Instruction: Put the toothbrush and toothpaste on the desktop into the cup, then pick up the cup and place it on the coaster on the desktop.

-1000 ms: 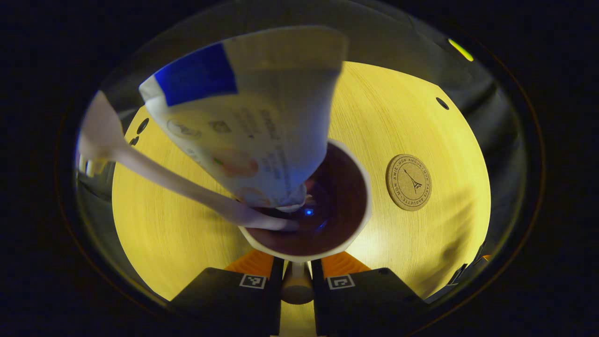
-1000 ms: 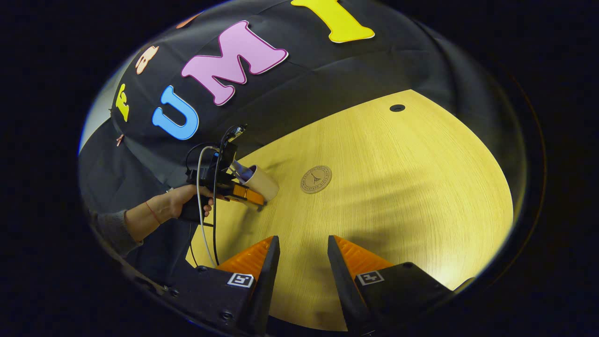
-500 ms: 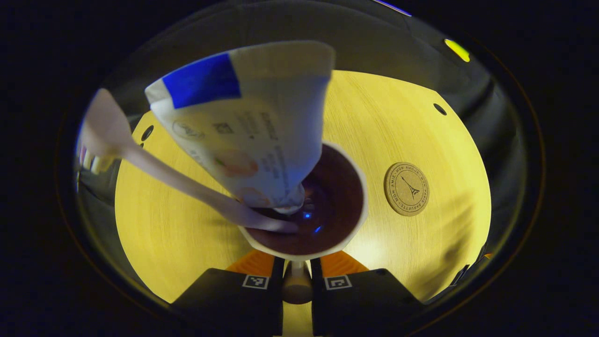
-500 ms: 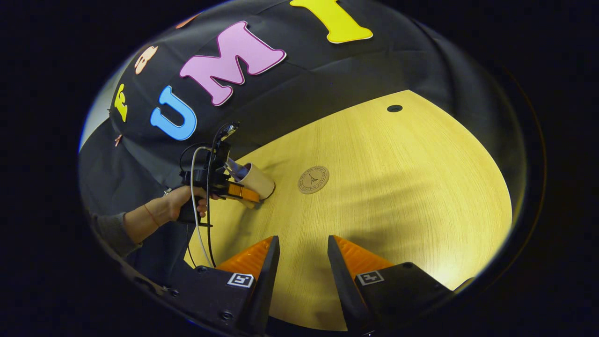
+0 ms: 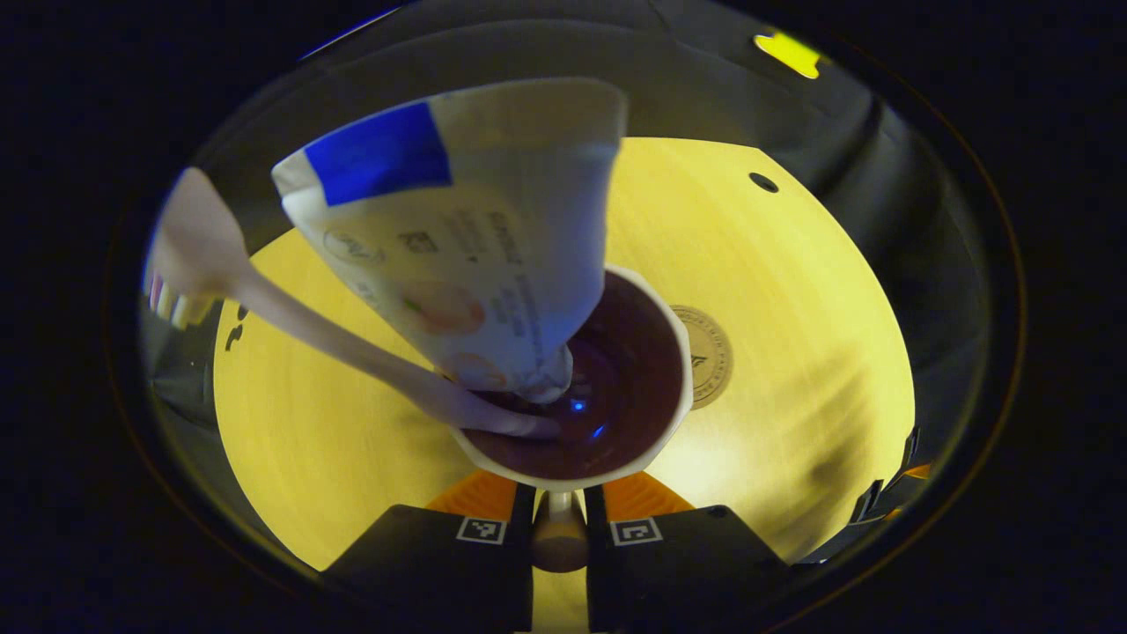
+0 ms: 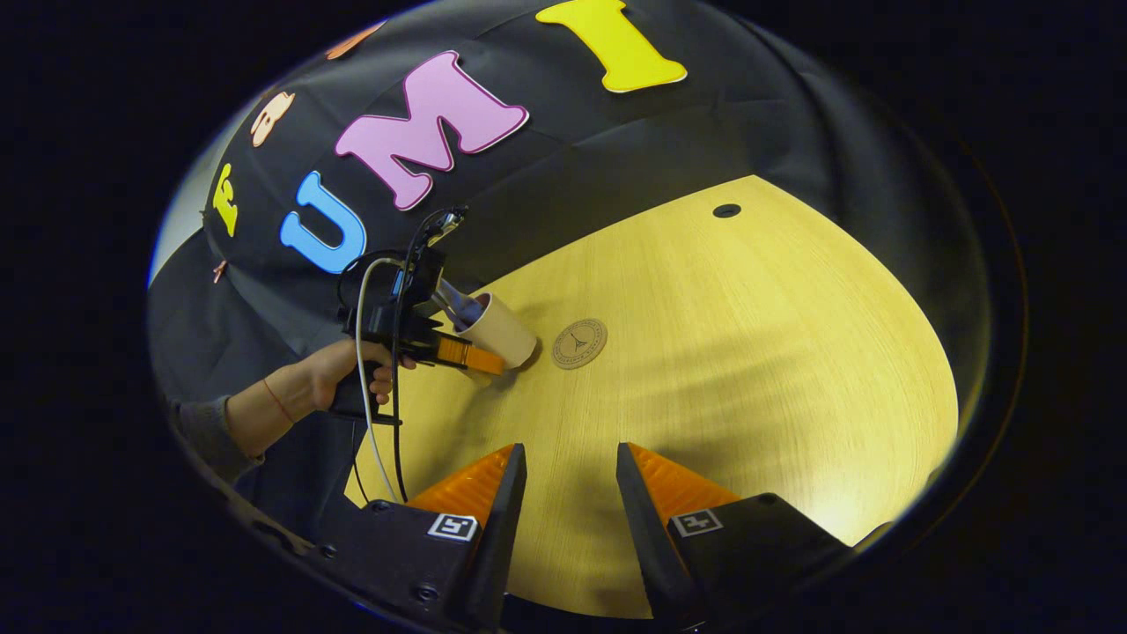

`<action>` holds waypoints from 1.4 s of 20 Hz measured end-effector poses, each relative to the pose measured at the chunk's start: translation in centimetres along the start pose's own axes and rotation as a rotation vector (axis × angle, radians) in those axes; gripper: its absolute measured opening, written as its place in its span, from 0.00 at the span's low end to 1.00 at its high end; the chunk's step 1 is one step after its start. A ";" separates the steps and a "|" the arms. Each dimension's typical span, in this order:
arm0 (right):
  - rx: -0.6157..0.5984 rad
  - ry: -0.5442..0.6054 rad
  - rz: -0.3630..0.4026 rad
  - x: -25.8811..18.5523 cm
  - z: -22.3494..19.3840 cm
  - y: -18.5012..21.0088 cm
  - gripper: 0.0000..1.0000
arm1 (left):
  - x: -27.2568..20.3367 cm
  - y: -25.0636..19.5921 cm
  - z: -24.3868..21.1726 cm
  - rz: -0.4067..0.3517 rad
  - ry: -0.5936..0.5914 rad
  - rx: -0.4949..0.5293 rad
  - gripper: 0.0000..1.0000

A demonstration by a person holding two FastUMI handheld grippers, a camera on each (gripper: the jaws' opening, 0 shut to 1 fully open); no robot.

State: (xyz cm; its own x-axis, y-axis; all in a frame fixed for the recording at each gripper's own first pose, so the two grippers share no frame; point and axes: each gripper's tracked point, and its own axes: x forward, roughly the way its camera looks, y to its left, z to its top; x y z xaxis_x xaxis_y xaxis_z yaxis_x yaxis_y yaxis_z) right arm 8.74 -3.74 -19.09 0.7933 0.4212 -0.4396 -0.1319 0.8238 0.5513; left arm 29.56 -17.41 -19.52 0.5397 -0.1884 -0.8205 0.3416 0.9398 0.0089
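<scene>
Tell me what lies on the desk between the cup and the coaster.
Nothing: in the right gripper view the cup, held by the left gripper, sits just beside the coaster, with a sliver of bare desk between them.

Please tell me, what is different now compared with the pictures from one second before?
The left tool, shut on the cup's handle, carried the cup toward the coaster; in the left gripper view the rim now overlaps it. Toothpaste and toothbrush stayed inside the cup. The right tool stayed open above the desktop.

Recording booth: black cloth wall point(image 6: 704, 132) behind wood desktop point(image 6: 748, 352).
</scene>
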 end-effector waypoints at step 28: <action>0.067 -0.044 -0.073 -2.1 -0.1 -4.3 0.64 | 3.7 -6.9 1.9 -0.042 0.032 0.087 0.34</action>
State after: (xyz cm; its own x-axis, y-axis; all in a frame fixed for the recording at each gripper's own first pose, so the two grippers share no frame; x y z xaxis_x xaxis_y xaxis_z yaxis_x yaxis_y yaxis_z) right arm 7.54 -8.12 -20.58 0.8248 0.3426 -0.4498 -0.0339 0.8241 0.5655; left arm 30.70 -25.13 -21.53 0.4993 -0.2170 -0.8388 0.4302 0.9024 0.0226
